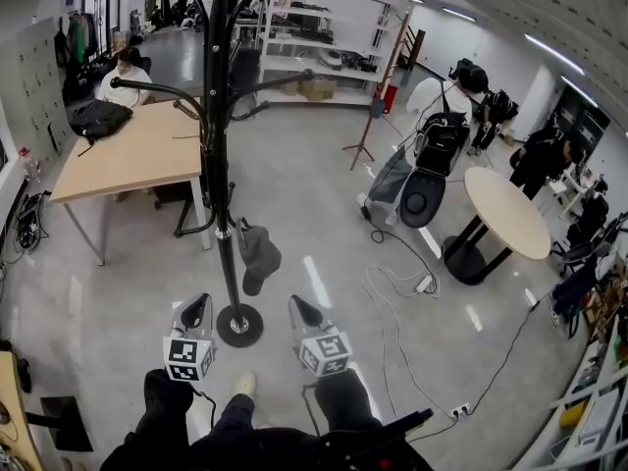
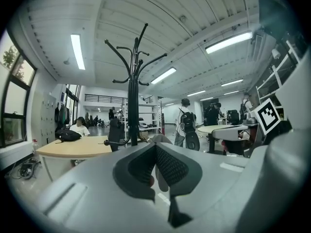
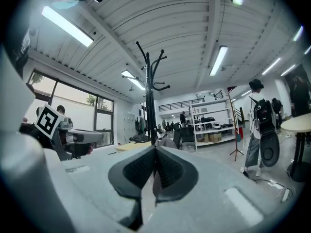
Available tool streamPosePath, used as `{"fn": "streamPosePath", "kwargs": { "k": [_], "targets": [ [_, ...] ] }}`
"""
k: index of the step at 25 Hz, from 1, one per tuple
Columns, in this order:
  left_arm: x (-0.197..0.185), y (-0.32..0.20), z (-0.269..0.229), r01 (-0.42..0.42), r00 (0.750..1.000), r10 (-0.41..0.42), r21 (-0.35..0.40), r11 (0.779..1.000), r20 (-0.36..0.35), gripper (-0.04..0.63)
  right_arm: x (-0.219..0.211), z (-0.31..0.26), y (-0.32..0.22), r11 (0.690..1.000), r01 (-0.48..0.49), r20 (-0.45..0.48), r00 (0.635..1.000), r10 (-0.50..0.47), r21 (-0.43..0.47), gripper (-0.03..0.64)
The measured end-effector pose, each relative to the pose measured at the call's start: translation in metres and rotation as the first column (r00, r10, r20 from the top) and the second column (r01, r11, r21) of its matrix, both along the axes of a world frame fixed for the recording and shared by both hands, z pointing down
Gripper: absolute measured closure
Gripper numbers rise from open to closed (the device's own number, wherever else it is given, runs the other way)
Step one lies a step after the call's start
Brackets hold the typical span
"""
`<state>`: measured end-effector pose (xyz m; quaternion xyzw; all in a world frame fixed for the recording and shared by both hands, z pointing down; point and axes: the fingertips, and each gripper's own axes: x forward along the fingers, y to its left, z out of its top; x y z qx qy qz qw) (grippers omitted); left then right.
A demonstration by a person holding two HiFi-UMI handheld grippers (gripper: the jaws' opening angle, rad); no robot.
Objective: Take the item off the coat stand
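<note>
Grey cap [image 1: 258, 255] hangs long-axis down off coat stand [image 1: 218, 116], ahead btwn your L tongs [image 1: 199, 304] & R tongs [image 1: 296, 305], both pressed together, empty; R slightly nearer

Held low and side by side just ahead of the person's body, the left claw [image 1: 197, 307] and the right claw [image 1: 300, 310] both point forward, each empty, its jaws pressed fully together.
</note>
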<state>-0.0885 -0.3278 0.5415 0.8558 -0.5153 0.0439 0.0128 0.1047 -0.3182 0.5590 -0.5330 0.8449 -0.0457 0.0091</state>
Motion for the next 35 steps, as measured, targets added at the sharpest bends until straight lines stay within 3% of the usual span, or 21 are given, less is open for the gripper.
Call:
{"fn": "streamPosePath", "kwargs": {
  "k": [12,35],
  "targets": [
    [0.004,-0.048,0.024,-0.030,1.000,0.030,-0.053,0.998,-0.005,0.592,-0.002,0.020,-0.048,0.999,-0.018,0.001,1.000,0.018,-0.042,0.614],
    [-0.003,-0.081,0.051,-0.027,1.000,0.026,-0.118,0.993,-0.003,0.592,-0.011,0.048,-0.085,0.994,-0.012,0.001,1.000,0.012,-0.111,0.614]
  ]
}}
